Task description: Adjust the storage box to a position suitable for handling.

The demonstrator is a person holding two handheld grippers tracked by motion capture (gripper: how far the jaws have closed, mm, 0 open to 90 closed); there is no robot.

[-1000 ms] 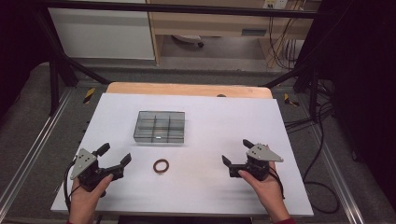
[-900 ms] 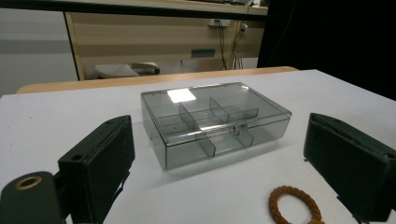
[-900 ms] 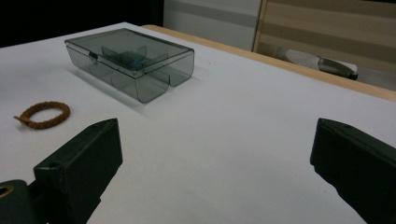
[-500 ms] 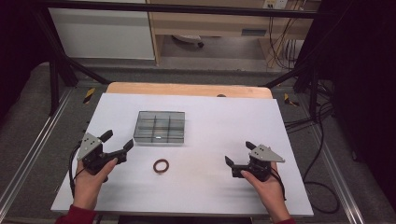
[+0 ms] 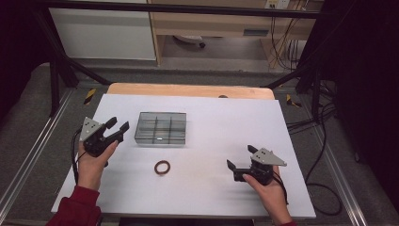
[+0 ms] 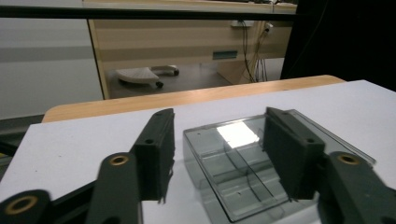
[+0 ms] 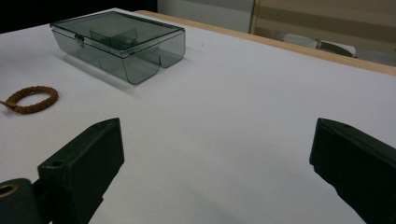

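1. Left gripper [image 5: 117, 130]: fingers [image 6: 156, 154] spread, empty, just beside the lidded clear compartment box [image 5: 160, 128] on the desk [image 5: 282, 127].
2. Right gripper [image 5: 241, 165]: fingers [image 7: 88, 163] spread, empty, well apart from the box.
3. Braided brown bracelet [image 5: 162, 166] lies near the box.
4. Judged step: approach to box; next, the left fingers must straddle its lid edge.

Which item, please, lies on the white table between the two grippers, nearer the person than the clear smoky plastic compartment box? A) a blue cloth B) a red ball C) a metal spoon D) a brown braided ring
D: a brown braided ring lies flat on the white table, nearer the person than the clear smoky plastic compartment box, touched by neither gripper.
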